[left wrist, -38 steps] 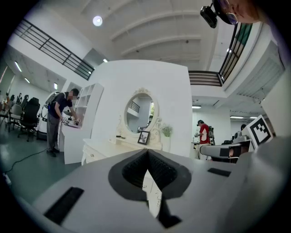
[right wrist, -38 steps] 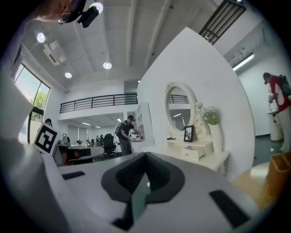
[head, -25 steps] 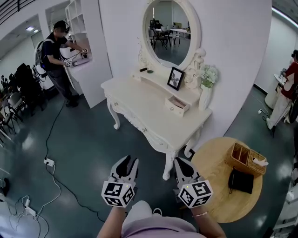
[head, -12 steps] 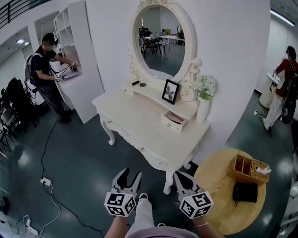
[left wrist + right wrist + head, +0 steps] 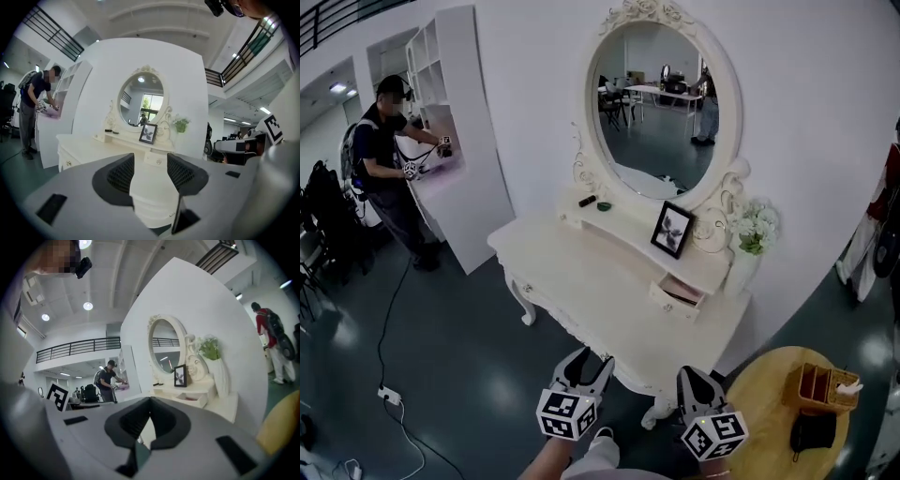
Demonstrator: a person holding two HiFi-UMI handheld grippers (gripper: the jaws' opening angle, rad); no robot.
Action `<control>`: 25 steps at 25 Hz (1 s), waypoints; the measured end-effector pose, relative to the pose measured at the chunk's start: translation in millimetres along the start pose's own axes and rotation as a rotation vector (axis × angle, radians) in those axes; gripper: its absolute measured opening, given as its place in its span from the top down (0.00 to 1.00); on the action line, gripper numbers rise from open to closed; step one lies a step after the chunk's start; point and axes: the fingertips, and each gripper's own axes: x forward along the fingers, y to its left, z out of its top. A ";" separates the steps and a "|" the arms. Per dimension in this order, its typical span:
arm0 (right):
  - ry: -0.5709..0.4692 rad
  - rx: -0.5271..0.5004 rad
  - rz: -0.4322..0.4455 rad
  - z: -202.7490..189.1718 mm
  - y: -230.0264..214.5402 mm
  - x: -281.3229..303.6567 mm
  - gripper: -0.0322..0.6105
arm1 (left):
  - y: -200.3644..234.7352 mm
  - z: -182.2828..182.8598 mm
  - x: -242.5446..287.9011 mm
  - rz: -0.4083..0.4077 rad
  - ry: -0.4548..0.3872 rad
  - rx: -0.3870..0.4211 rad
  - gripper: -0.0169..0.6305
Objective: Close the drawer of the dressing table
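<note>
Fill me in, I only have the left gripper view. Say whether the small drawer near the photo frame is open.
Observer: Open. The head view shows the small drawer pulled out, its inside exposed.
Operator: Report the right gripper.
Observer: The right gripper has its jaws together, nothing between them.
Operator: Name what stands on my right.
Observer: A round wooden table with a basket on it, beside the dressing table.
</note>
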 end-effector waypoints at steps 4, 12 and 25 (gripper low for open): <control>-0.023 0.021 -0.088 10.6 -14.3 26.3 0.95 | 13.2 14.1 42.7 -0.083 0.011 0.020 0.65; -0.038 0.025 -0.239 17.2 -38.7 46.9 0.95 | 18.9 19.2 108.3 -0.221 0.044 0.018 0.65; -0.059 0.078 -0.408 11.1 -68.1 39.9 0.95 | -5.6 -3.5 161.0 -0.366 0.137 0.042 0.66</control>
